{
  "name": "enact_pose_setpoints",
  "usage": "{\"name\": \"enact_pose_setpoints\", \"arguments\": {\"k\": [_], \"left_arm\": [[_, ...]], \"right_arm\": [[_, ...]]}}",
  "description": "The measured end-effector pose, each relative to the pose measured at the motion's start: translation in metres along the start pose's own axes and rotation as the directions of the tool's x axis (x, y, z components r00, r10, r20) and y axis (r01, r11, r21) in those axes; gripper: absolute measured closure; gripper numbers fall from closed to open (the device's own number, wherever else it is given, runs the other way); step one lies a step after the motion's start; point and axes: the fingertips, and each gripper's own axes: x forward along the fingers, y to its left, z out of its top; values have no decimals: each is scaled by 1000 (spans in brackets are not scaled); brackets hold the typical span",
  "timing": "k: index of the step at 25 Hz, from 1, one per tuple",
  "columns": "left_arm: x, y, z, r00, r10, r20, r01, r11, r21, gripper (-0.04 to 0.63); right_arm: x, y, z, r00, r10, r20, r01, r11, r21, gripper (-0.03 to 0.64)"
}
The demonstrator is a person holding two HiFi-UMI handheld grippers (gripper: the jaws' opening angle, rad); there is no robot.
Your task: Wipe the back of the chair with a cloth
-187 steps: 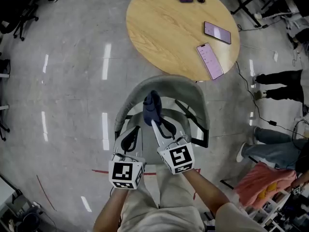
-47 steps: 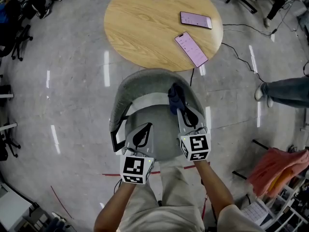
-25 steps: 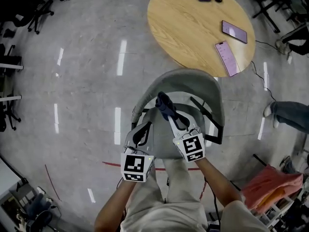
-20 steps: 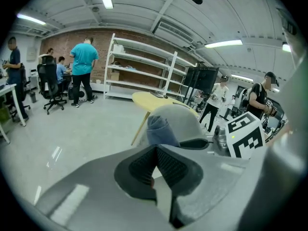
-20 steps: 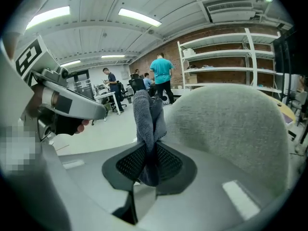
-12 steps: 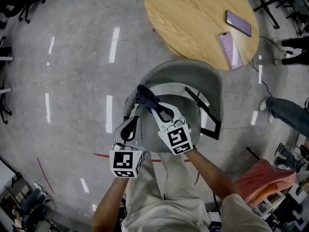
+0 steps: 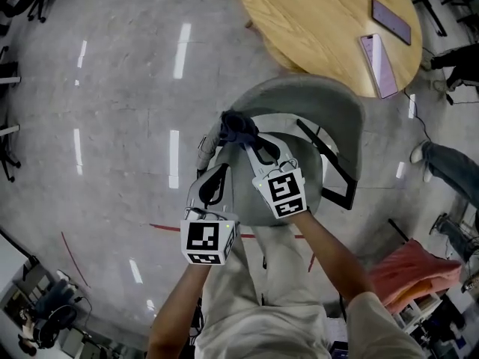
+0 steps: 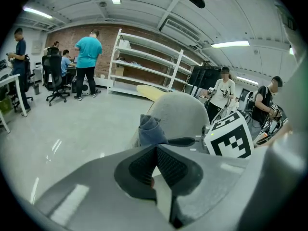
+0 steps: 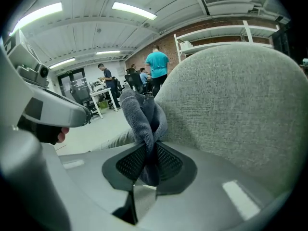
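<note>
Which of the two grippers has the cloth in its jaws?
The right gripper: its jaws are shut on the dark blue-grey cloth, by the grey fabric chair back. The left gripper is shut on nothing.

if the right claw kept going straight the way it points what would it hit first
The right claw, shut on the cloth, would likely push that cloth into the near edge of the grey chair back, which fills the right of its view. Whether cloth and back already touch is unclear.

The workspace contains one grey fabric-backed chair (image 7: 299, 99), one dark blue cloth (image 7: 238, 126), one round wooden table (image 7: 322, 13), two flat rectangular phones (image 7: 394, 21) (image 7: 376, 54) and two grey handheld grippers, namely the left gripper (image 7: 215, 179) and the right gripper (image 7: 251, 142).
</note>
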Motion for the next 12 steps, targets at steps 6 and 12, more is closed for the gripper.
{"name": "enact_pose_setpoints", "arguments": {"k": [6,12], "left_arm": [[5,4,-5,1000,-2,-10,2,1000,11,595],[6,8,-6,1000,9,-7,-9,1000,11,595]], "right_arm": [[14,-8,-12,1000,-4,-20,4,1000,22,541],[25,-22,-20,999,-39,-24,40,997,65,541]]}}
